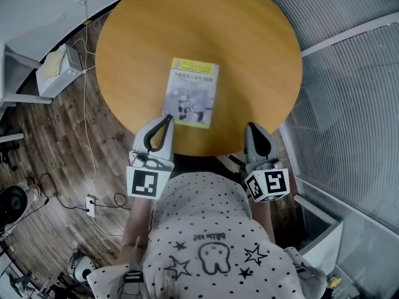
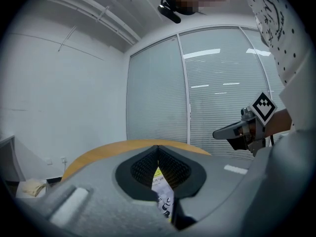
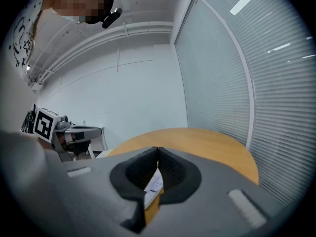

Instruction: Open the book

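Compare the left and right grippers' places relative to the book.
The left gripper ends at the near left corner of the closed book; the right gripper stands well clear, off to its right. The left gripper's marker cube faces the head camera flat; the right gripper's is tilted. Both are shut, empty, at the near edge of the table.

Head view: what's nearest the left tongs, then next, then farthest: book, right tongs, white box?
1. book, right in front, on the table.
2. right tongs, over at the table's right edge.
3. white box, far left, off the table.
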`<state>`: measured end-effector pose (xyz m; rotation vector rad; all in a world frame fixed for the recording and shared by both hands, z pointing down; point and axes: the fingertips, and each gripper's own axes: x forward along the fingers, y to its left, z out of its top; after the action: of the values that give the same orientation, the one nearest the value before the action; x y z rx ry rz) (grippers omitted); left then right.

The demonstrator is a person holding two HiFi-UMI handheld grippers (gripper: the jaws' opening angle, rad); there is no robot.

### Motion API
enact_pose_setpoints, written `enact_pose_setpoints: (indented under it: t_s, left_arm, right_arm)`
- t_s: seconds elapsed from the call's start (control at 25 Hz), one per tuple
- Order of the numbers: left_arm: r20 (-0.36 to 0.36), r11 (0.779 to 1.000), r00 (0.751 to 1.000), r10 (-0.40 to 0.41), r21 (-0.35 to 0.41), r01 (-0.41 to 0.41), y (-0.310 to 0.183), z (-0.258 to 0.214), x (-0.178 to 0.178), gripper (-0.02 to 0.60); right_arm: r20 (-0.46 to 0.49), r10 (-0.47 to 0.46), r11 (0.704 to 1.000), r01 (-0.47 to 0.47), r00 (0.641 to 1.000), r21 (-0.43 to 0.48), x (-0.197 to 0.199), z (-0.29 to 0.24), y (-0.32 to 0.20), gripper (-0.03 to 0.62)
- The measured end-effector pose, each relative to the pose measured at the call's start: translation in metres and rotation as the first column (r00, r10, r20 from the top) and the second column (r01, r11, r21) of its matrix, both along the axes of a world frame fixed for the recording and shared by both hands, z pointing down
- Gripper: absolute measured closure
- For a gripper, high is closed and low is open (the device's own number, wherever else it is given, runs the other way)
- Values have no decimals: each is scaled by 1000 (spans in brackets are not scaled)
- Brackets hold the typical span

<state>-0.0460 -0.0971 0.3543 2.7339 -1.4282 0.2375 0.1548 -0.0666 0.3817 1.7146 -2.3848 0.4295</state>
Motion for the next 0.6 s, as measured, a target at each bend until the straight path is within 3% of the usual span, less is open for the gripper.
enact_pose_setpoints:
  t_s: [0.32,0.6]
  left_arm:
    - [1,1000,1000,2,6,-2,-4,0,4,571]
    - [75,997,995,71,-4,-71,-5,14,16,568]
  right_arm:
    - [2,1,1000,-1,1000,5,2,1,-7,589]
    - [4,13,1000,-13,1000,4,9,5,-5,589]
